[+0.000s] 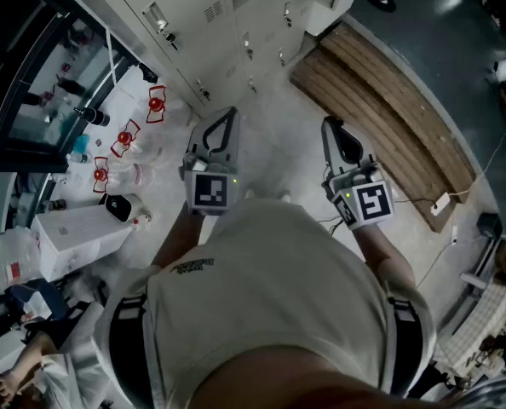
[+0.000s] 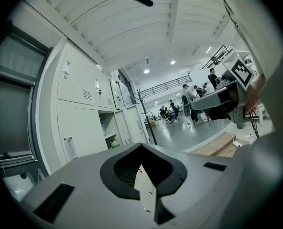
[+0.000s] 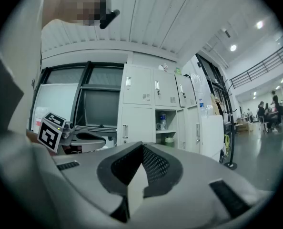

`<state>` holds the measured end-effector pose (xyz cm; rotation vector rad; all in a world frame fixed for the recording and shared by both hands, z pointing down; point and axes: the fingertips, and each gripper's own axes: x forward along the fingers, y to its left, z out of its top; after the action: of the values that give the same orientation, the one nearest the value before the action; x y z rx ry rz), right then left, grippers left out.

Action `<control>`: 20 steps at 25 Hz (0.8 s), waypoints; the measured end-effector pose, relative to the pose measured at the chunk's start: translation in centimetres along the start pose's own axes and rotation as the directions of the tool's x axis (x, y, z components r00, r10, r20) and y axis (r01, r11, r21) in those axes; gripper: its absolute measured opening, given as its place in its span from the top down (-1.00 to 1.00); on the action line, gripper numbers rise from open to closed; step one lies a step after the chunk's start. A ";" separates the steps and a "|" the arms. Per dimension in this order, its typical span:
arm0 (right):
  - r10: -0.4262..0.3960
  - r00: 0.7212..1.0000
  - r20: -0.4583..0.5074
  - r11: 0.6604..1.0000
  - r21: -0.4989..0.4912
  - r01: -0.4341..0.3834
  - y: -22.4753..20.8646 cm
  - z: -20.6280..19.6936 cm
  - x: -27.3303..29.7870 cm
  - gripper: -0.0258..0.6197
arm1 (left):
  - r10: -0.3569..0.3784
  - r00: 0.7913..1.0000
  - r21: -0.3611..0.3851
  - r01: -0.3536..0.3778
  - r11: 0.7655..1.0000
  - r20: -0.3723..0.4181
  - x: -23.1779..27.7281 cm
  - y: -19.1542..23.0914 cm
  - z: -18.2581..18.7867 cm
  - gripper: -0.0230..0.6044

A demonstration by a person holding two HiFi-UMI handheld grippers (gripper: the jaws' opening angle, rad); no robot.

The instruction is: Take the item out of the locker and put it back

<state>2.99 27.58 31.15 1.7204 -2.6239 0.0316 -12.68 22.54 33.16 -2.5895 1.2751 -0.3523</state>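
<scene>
A white bank of lockers [image 3: 146,99] stands ahead of me. One compartment is open [image 3: 164,128]: on its shelf are a bottle [image 3: 163,119] and a mug [image 3: 158,126], with a green bowl [image 3: 169,140] below. The left gripper view shows the same open compartment [image 2: 110,132] with the green bowl [image 2: 114,141]. My left gripper [image 1: 225,118] [image 2: 142,173] is shut and empty, held in the air short of the lockers. Beside it, my right gripper [image 1: 330,126] [image 3: 140,168] is shut with nothing between its fingers.
A wooden bench [image 1: 389,100] runs along the floor at the right, with a white power strip [image 1: 441,204] by its end. At the left are white boxes [image 1: 83,233] and red-and-white clutter [image 1: 125,139]. A coat stand [image 3: 225,132] stands right of the lockers. People sit far off [image 2: 172,111].
</scene>
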 end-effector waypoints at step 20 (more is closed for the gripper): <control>0.008 1.000 0.004 0.999 0.038 -0.008 -5.5 -1.4 -1.9 0.91 | 0.025 0.998 -0.008 -0.025 1.000 -0.056 3.0 -4.2 0.0 0.88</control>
<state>8.82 27.15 32.63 1.7233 -2.6499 0.0789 -7.78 22.61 34.82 -2.5860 1.3291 -0.4174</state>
